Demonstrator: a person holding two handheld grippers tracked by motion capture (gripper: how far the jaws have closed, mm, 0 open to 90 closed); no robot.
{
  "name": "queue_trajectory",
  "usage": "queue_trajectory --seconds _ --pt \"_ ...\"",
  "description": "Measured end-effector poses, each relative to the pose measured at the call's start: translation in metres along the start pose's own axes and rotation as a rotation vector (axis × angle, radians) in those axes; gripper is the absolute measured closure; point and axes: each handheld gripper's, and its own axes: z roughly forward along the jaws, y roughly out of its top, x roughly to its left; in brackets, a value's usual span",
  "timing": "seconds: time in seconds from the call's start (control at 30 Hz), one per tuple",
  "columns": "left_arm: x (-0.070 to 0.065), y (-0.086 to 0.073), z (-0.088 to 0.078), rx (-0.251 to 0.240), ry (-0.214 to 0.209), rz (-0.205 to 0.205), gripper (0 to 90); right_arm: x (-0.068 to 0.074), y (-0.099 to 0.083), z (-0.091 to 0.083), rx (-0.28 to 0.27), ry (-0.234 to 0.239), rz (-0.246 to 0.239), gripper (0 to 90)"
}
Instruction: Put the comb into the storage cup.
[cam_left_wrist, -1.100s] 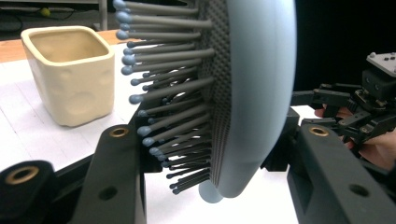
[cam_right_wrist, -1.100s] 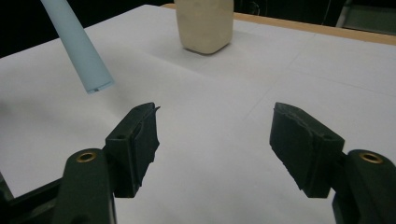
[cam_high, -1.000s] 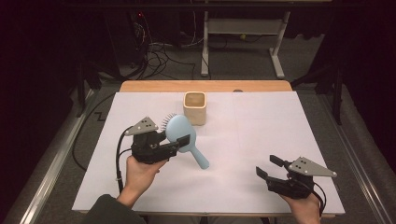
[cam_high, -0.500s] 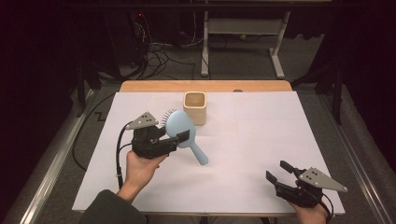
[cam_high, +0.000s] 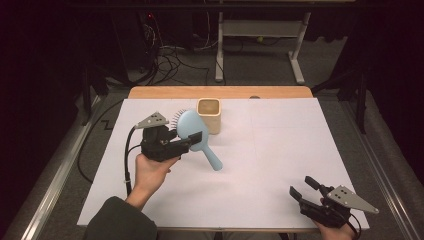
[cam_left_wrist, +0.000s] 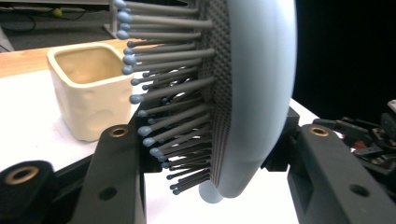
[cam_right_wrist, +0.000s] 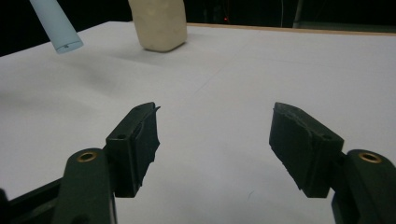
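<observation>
A light blue hairbrush (cam_high: 191, 126) hangs over the left half of the white table, bristles to the left and handle slanting down to the right. My left gripper (cam_high: 193, 136) is shut on its head. In the left gripper view the brush (cam_left_wrist: 261, 93) stands upright between the two black jaws, bristles pointing left. A cream square cup (cam_high: 209, 115) stands just behind it, also seen as the cup (cam_left_wrist: 88, 88) in that view. My right gripper (cam_high: 304, 187) rests low at the near right corner, open with nothing between its jaws (cam_right_wrist: 215, 140).
A white sheet (cam_high: 280, 145) covers the table, with a wooden strip (cam_high: 220, 92) along the far edge. In the right gripper view the brush handle tip (cam_right_wrist: 58, 28) and the cup (cam_right_wrist: 159, 23) lie far ahead. Cables and a metal stand lie on the floor beyond.
My right gripper has drawn back toward the near right corner and sunk lower, still open. The left gripper with the brush has barely shifted.
</observation>
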Motion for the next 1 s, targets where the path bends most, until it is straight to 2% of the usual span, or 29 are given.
queue_trajectory --seconds 0.17,0.37,0.57,0.93,1.0 --pt "0.003 0.006 0.0 -0.014 0.005 -0.006 53.6 0.0 -0.003 -0.003 -0.007 -0.008 0.018 33.2" --pt "0.007 0.01 0.006 0.007 0.012 -0.017 53.5 0.004 -0.003 -0.001 0.01 0.003 -0.026 33.2" --pt "0.01 0.022 0.007 -0.002 0.026 -0.01 53.5 0.003 -0.004 -0.002 0.013 0.015 0.003 32.3" --pt "0.014 0.047 0.02 0.007 0.056 0.014 53.4 0.003 -0.004 -0.002 0.019 0.027 0.003 32.2" --pt "0.016 0.05 0.023 0.011 0.058 0.007 53.4 0.004 -0.004 -0.001 0.023 0.03 0.002 32.2"
